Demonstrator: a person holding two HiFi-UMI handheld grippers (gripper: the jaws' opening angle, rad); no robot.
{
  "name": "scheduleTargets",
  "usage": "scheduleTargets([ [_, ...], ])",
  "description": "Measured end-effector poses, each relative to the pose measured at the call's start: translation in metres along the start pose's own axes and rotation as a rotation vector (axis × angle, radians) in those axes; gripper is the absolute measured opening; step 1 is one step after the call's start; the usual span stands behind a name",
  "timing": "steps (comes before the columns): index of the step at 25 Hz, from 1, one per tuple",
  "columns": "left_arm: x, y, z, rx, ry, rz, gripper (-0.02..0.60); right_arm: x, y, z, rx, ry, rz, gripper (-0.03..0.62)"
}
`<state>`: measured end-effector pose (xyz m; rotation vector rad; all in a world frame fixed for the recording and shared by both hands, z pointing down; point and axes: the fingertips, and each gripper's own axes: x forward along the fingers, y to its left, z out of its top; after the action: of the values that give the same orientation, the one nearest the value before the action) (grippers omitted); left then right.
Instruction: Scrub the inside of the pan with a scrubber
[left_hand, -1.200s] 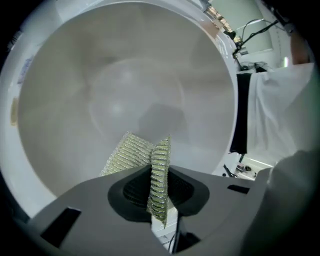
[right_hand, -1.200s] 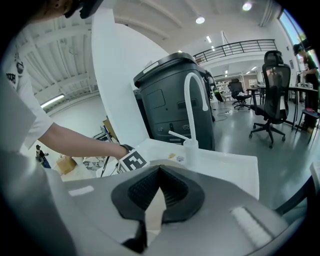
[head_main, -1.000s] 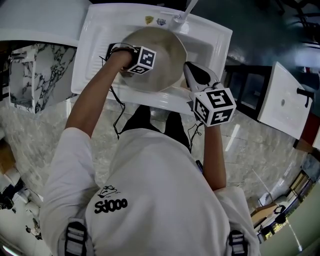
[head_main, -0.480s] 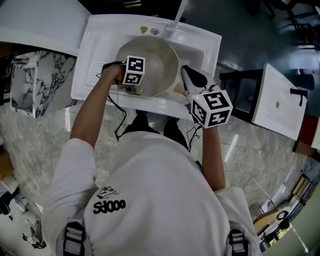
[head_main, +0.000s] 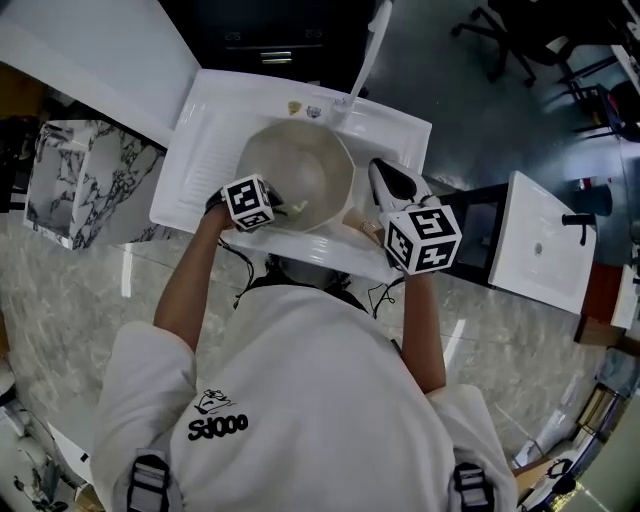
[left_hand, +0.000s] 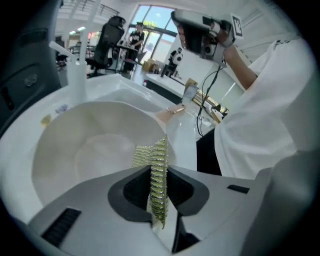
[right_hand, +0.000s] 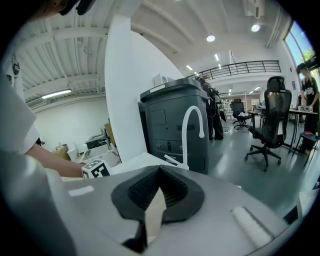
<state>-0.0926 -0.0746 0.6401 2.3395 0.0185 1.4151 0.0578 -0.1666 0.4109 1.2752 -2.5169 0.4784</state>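
The pale round pan (head_main: 305, 160) sits in the white sink (head_main: 200, 130). My left gripper (head_main: 270, 207) is at the pan's near left rim, shut on a yellow-green mesh scrubber (head_main: 292, 209). In the left gripper view the scrubber (left_hand: 159, 170) stands pinched between the jaws above the pan's inside (left_hand: 85, 145). My right gripper (head_main: 380, 172) is at the pan's right side. In the right gripper view it (right_hand: 159, 189) is shut on a beige strip, the pan handle (right_hand: 155, 212). A piece of the handle (head_main: 358, 224) shows beside the rim.
A white faucet (head_main: 365, 50) rises behind the sink, also seen as the faucet (right_hand: 192, 122). A marble-patterned block (head_main: 70, 180) stands left, a white panel (head_main: 540, 240) right. Behind the sink is a dark cabinet (right_hand: 175, 125). Office chairs (head_main: 500, 40) stand beyond.
My left gripper has drawn the scrubber from the pan's far left side toward its near left rim. The right gripper has stayed at the handle.
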Motion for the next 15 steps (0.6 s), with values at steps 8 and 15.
scheduleTargets([
  [8, -0.058, 0.025, 0.054, -0.080, -0.327, 0.232, 0.066, -0.002, -0.003, 0.026, -0.055, -0.041, -0.014, 0.009],
  [15, -0.151, 0.054, 0.099, -0.091, -0.577, 0.504, 0.067, -0.007, -0.008, 0.058, -0.093, -0.099, -0.031, 0.009],
])
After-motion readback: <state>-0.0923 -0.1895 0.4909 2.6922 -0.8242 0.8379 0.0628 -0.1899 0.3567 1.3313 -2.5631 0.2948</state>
